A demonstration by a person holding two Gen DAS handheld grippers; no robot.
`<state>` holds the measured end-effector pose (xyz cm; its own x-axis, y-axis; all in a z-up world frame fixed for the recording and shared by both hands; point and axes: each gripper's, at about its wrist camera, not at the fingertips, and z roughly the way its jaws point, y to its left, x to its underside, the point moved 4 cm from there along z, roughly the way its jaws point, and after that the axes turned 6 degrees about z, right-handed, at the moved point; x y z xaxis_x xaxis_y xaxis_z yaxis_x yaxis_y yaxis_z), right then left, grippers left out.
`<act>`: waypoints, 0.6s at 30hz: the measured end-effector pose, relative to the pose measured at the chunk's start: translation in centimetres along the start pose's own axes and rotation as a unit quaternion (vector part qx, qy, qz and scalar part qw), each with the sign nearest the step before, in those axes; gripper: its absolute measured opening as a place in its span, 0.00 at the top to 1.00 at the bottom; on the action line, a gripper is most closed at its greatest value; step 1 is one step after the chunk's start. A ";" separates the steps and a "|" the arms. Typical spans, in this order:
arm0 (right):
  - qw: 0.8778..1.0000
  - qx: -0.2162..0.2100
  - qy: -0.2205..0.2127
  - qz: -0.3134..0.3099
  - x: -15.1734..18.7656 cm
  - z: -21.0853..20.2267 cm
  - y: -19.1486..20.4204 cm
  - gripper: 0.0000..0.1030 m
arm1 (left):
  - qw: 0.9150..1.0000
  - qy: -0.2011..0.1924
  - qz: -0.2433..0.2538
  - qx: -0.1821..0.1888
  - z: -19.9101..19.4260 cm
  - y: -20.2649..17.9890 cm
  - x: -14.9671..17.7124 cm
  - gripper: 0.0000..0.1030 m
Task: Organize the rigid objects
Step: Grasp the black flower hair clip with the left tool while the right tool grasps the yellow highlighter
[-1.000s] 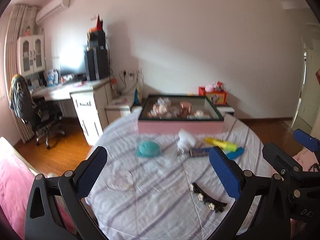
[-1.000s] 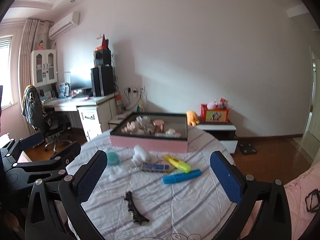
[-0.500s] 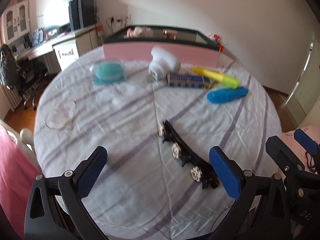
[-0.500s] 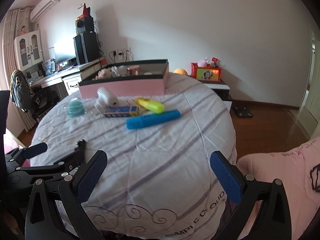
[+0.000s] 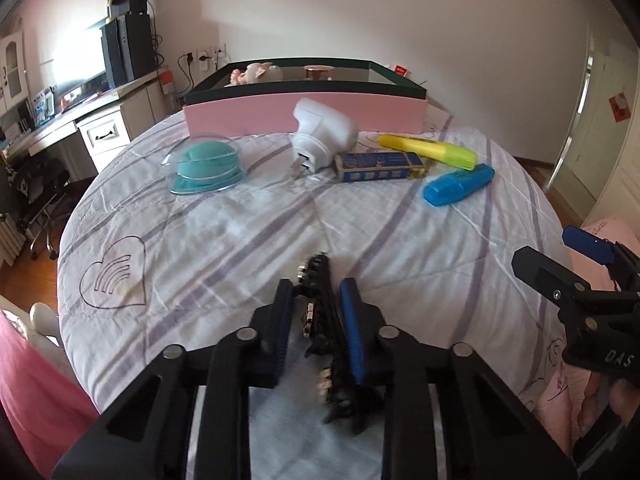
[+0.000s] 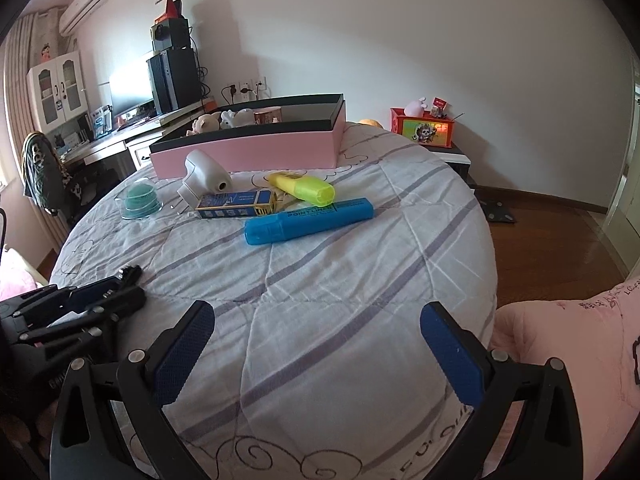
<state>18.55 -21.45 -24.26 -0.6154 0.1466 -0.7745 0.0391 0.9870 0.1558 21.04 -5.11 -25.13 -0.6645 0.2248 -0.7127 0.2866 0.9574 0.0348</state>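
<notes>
My left hand-held gripper (image 5: 316, 320), low centre of frame, pinches the black hair clip (image 5: 320, 312) on the desk (image 5: 240, 240). Right hand-held gripper (image 6: 316, 344) is wide, empty. Next, I judge: lift the clip toward the pink box (image 5: 304, 114), upper centre.

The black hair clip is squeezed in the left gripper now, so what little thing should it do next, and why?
Probably lift it a little, straight up. The left gripper is shut on the black hair clip, which still seems to lie low on the striped cover. The pink box where other things already sit is across the table, so the clip must clear the cover first. The right gripper is open and holds nothing.
</notes>
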 end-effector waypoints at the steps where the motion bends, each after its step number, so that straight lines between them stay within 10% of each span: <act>1: 1.000 0.001 0.001 0.000 -0.2 0.2 0.0 0.00 | 1.000 0.000 -0.001 -0.001 0.1 0.4 -0.2 0.81; 18: 0.999 -0.014 0.007 -0.036 -7.6 6.8 1.5 0.07 | 0.999 0.000 0.025 0.032 3.3 1.3 -5.4 0.81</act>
<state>28.63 -20.59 -22.32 -0.6261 0.0745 -0.7762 -0.0272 0.9927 0.1171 27.27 -5.64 -23.56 -0.6485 0.2728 -0.7107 0.3636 0.9312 0.0256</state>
